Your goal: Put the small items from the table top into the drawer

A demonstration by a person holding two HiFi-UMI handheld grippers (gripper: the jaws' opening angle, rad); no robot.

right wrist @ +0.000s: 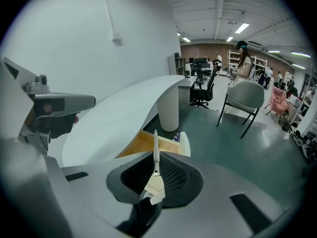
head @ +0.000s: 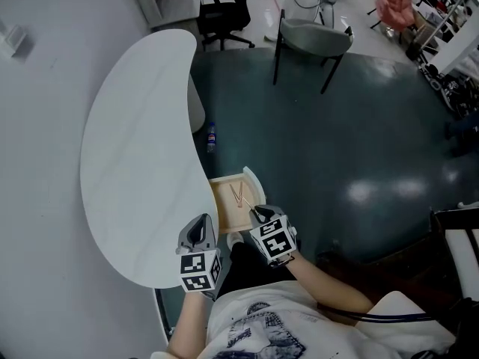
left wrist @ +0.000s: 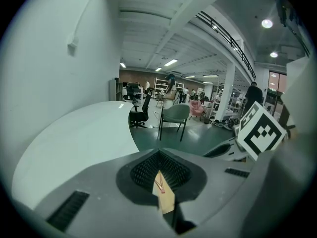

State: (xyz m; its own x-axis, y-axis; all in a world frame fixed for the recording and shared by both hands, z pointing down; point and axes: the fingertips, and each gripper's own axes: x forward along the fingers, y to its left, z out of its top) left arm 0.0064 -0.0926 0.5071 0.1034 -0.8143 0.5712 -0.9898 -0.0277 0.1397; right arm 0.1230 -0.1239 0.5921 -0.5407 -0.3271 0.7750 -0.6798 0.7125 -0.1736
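Left arm: forearm (head: 187,321) comes up from the bottom of the head view. The left gripper (head: 200,221) tilts forward and down over the table's near edge, just left of the drawer.
Left jaws: drawn together to a slit, nothing between them; drawer wood shows through the slit.
Right arm: bare forearm (head: 325,277) reaches in from the lower right. The right gripper (head: 256,212) pitches steeply down above the drawer's near right corner.
Right jaws: narrow, clamped on a thin pale stick (right wrist: 155,150); its kind cannot be told.
Stick axis: long axis runs along the jaw line. The free end points away from the person and shows over the drawer's wooden inside.
Drawer (head: 223,209): pulled out from the table's near right edge, white front (head: 254,185) outermost.
Drawer contents: two thin sticks (head: 239,195) crossed in a V on the floor.
Table (head: 135,163): white, kidney-shaped, on a round white leg (right wrist: 168,108).
Floor beyond: small bottle (head: 211,137) by the leg; farther off, a grey chair (head: 314,37) and a black office chair (head: 224,12).
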